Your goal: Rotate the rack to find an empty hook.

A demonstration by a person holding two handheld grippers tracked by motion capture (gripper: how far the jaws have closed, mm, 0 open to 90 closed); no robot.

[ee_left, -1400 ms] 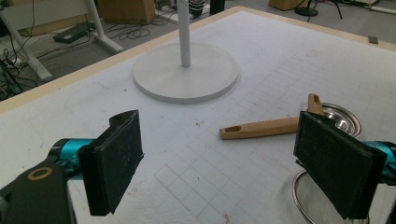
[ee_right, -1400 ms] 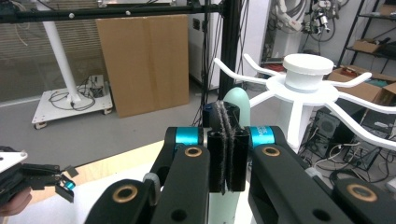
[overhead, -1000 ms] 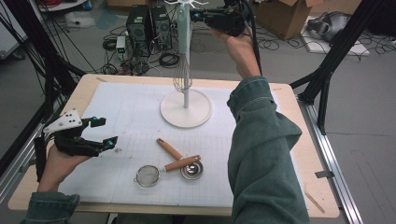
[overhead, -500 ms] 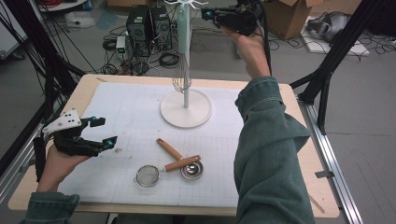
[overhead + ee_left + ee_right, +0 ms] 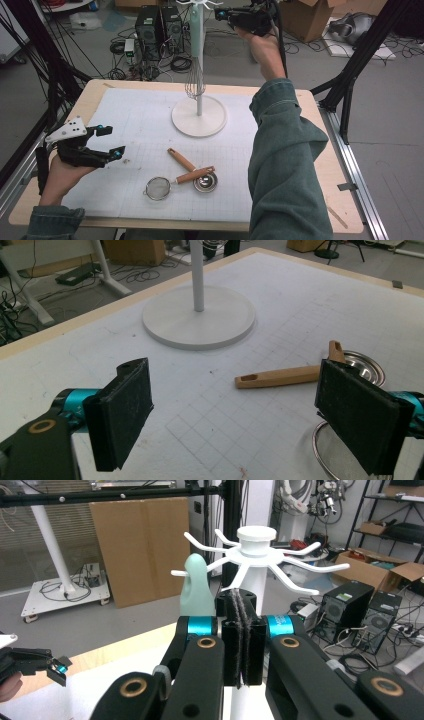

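Spatula (image 5: pixel 196 586) on rack hook, just beyond closed right gripper (image 5: pixel 242 645)

My right gripper (image 5: pixel 241 645) is showing rough black pads and glossy teal metal collars. The stand (image 5: pixel 255 545) is looking like smooth matt white plastic, the handles (image 5: pixel 280 376) plain wood, the strainer (image 5: pixel 159 188) shiny metal mesh.
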